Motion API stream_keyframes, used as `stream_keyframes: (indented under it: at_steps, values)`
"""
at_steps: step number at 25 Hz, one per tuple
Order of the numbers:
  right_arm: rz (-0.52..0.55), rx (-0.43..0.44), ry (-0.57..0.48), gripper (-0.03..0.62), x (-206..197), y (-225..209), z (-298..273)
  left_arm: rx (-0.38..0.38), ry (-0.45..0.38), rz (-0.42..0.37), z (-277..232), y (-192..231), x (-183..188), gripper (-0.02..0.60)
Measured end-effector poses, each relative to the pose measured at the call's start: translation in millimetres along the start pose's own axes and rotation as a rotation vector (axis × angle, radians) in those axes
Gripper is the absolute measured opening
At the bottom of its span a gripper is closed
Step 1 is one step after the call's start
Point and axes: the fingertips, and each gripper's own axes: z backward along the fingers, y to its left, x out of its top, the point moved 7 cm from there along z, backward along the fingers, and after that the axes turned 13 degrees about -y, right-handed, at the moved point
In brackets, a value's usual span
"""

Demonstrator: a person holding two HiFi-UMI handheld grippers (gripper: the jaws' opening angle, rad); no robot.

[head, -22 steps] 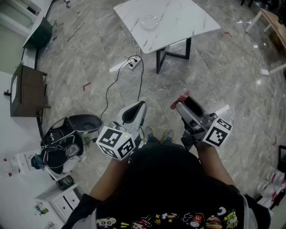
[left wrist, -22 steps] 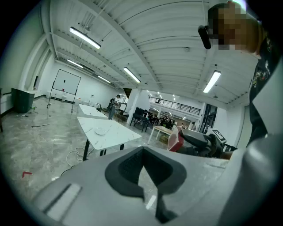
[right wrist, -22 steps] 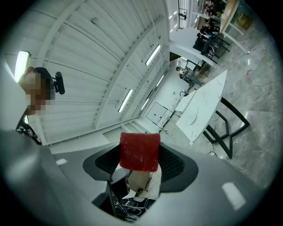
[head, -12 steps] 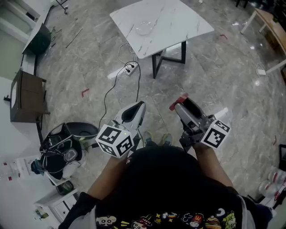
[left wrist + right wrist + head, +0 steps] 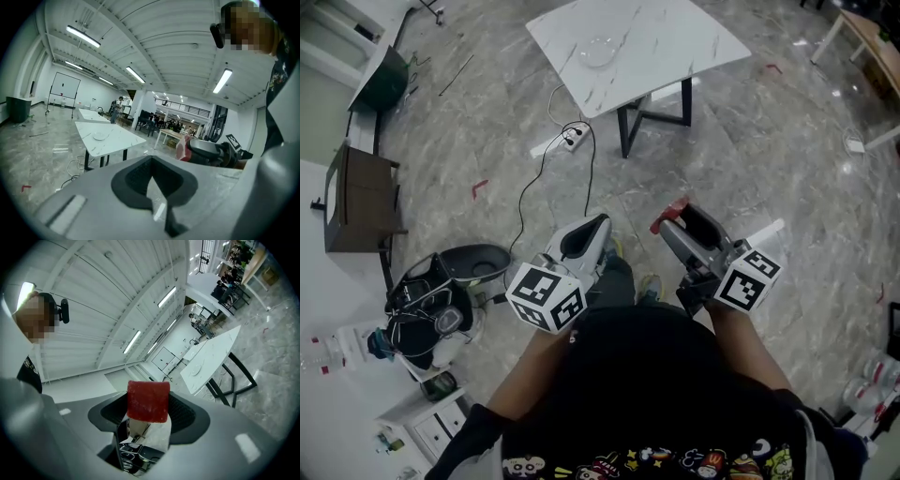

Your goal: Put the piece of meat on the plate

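Observation:
A red block of meat (image 5: 148,401) sits between the jaws of my right gripper (image 5: 148,414), which is shut on it. In the head view the meat (image 5: 668,213) shows at the tip of the right gripper (image 5: 677,221), held level in front of the body. My left gripper (image 5: 584,237) is beside it, pointing slightly down, with its jaws together and nothing in them; its pads (image 5: 136,176) meet. A clear glass plate (image 5: 598,52) lies on the white marble table (image 5: 675,42), far ahead of both grippers. The left gripper view also shows this plate (image 5: 100,136).
A power strip (image 5: 574,136) and its cable lie on the floor between me and the table. A black bag (image 5: 431,305), a dark cabinet (image 5: 361,197) and white drawers (image 5: 422,422) stand at the left. A wooden table (image 5: 872,28) is at the far right.
The table has shifted slightly left in the head view, and a leg shows stepping forward between the grippers. Both grippers keep their pose; the meat stays in the right one.

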Motion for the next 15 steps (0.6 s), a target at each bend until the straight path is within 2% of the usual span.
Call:
stream_keyframes:
  at_steps: [7,15]
  values:
    - [0.022,-0.047,0.042,0.293,-2.1,-19.4,-34.6,-0.007,0.014,0.029,-20.6,38.4,-1.8,0.000]
    - [0.056,-0.070,0.064,0.293,4.7,-30.4,-95.2,-0.025,0.034,0.012,-50.7,91.5,18.3,0.000]
